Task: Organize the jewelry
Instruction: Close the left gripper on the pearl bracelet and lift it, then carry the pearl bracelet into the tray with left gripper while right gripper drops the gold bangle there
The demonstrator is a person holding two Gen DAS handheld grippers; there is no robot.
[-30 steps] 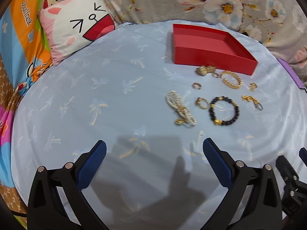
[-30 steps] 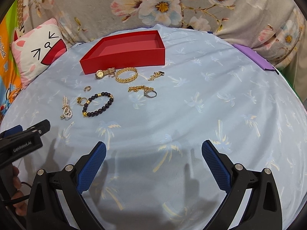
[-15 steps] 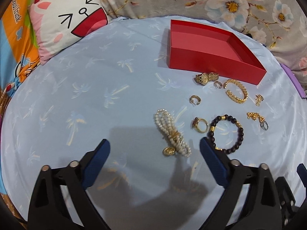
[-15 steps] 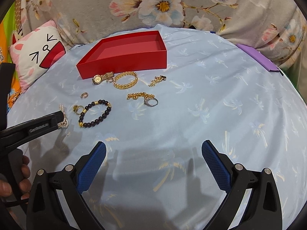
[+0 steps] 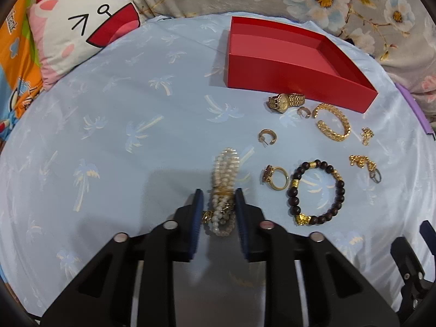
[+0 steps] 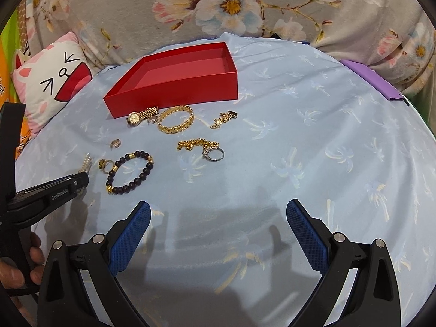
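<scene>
A pearl bracelet (image 5: 226, 166) lies on the light blue cloth. My left gripper (image 5: 219, 193) is closing on its near end, the blue pads touching the beads on both sides. From the right wrist view the left gripper (image 6: 81, 181) is at the left, covering most of the pearl bracelet (image 6: 87, 160). My right gripper (image 6: 218, 212) stands open over bare cloth, holding nothing. Beyond the jewelry sits an empty red box (image 5: 286, 70). Near it lie a dark bead bracelet (image 5: 293, 193), a gold ring (image 5: 276, 177), a gold watch (image 5: 283, 100) and a gold cuff (image 5: 335, 133).
A cat-face pillow (image 5: 81, 27) leans at the back left, and floral fabric (image 6: 231, 5) runs along the back. A purple flat object (image 6: 368, 79) lies at the right edge. A hand (image 6: 16, 267) grips the left tool. Small earrings and a gold chain (image 6: 196, 144) are scattered around.
My left gripper came forward and down to the pearl bracelet, and its jaws went from wide open to closed around the beads. The right gripper stayed open and drifted only slightly.
</scene>
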